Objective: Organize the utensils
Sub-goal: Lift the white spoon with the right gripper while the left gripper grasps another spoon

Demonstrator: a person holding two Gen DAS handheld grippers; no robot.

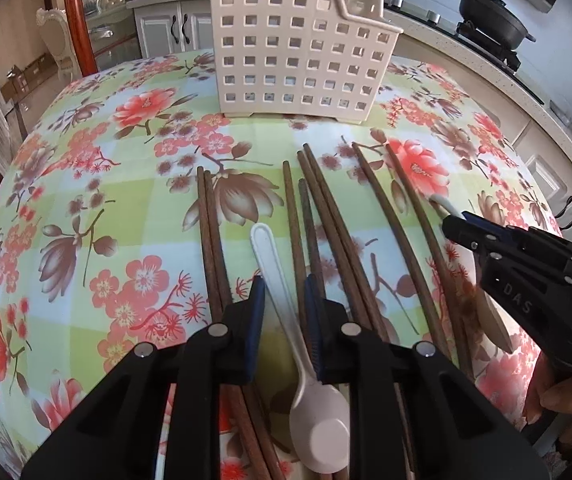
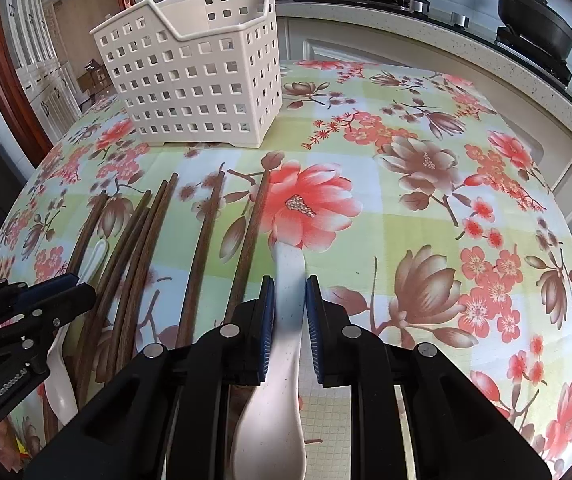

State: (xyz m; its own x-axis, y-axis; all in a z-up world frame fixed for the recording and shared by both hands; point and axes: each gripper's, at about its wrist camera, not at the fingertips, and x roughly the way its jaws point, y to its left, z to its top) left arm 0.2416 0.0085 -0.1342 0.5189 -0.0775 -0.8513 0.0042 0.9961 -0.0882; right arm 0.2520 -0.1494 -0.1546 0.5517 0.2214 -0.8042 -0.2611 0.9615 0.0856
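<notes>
A slim white spoon (image 1: 286,312) lies on the flowered tablecloth (image 1: 126,208) between the jaws of my left gripper (image 1: 284,285). Its right pad (image 1: 313,320) touches the handle, while a strip of cloth shows beside the left pad, so the gripper is open. My right gripper (image 2: 289,285) is shut on the handle of a wider white spoon (image 2: 287,320), whose bowl sits under the gripper body. Several brown wooden chopsticks (image 1: 325,216) (image 2: 142,248) lie side by side between the two spoons. A cream perforated utensil basket (image 1: 297,40) (image 2: 198,80) stands upright at the back of the table.
The right gripper (image 1: 455,224) reaches in from the right in the left wrist view, with a hand (image 1: 565,404) behind it. The left gripper (image 2: 80,286) shows at the left edge of the right wrist view. A counter with black pans (image 2: 537,20) curves behind the table.
</notes>
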